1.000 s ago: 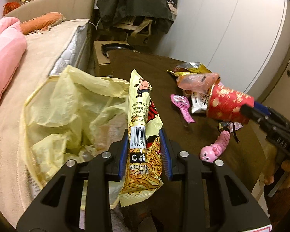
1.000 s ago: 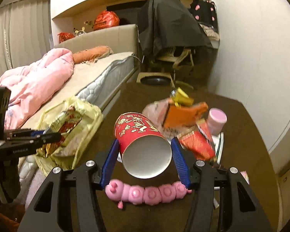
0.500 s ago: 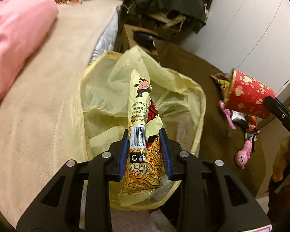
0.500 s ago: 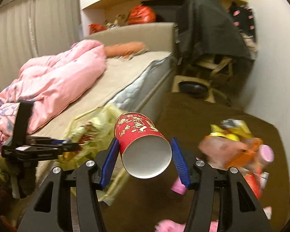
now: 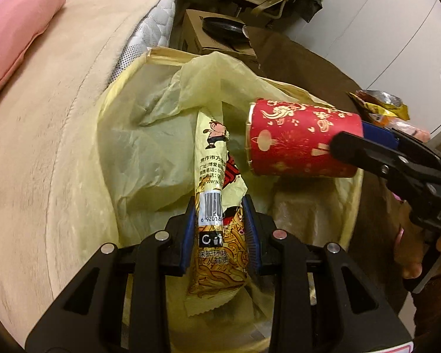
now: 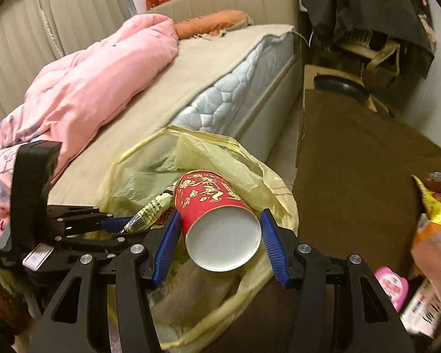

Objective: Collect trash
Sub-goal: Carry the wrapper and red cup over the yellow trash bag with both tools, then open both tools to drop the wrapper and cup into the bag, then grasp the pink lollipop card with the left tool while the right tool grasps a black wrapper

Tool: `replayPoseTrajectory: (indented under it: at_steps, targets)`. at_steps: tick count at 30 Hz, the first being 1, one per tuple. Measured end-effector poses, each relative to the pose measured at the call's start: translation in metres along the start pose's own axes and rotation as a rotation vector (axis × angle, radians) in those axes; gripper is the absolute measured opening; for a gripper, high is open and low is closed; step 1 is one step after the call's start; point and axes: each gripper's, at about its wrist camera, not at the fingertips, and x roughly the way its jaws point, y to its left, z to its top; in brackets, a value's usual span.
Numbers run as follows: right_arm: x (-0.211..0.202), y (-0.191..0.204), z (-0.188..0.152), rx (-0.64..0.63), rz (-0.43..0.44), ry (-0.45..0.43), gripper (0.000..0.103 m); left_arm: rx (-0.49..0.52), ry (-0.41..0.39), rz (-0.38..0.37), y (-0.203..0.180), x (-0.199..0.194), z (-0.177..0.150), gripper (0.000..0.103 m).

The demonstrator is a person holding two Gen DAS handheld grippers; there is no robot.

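Your left gripper [image 5: 220,232] has its blue-padded fingers [image 5: 189,235] clamped on a crumpled yellow plastic noodle wrapper with a barcode strip [image 5: 213,206]; the wrapper stands upright between them and sticks out past the tips, over the open mouth of the pale yellow plastic trash bag [image 5: 150,135]. Your right gripper [image 6: 220,238] has its fingers [image 6: 166,244] clamped on a red paper cup with gold print [image 6: 217,214], pads pressed on either side near its white base; the cup lies on its side with the base toward your wrist and its rim pointing forward, also over the bag's mouth. In the left wrist view the cup [image 5: 302,141] sits just right of and beyond the wrapper, close but apart. Left of your fingers lies a beige bed [image 6: 191,67] with a rumpled pink quilt [image 6: 88,88]. To the right, the dark brown desk [image 6: 361,158] carries more wrappers [image 6: 435,197] at its far right edge. Beyond the bag sits a cardboard box [image 5: 200,35].
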Motion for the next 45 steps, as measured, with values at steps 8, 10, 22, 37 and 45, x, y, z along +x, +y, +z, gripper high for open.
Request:
replayPoseTrajectory:
  at_steps: [8,10,22,37,45]
  targets:
    - [0.01,-0.009,-0.008,-0.005,0.001,0.022,0.052,0.005,-0.029,0.023,0.008,0.008,-0.001,0.029]
    - [0.011,-0.01,-0.012,-0.006,0.001,0.023,0.052,-0.007,-0.037,0.02,0.012,0.008,0.0,0.029]
    - [-0.001,-0.003,-0.02,-0.042,-0.04,-0.011,0.052,-0.09,-0.102,-0.046,0.021,-0.021,-0.003,0.044]
    - [-0.038,0.003,-0.023,-0.011,-0.106,-0.088,0.061,-0.142,-0.186,0.003,0.03,-0.064,-0.008,0.052]
    - [-0.11,-0.029,-0.054,0.023,-0.23,-0.21,0.063,-0.044,-0.262,0.004,-0.022,-0.073,-0.007,0.052]
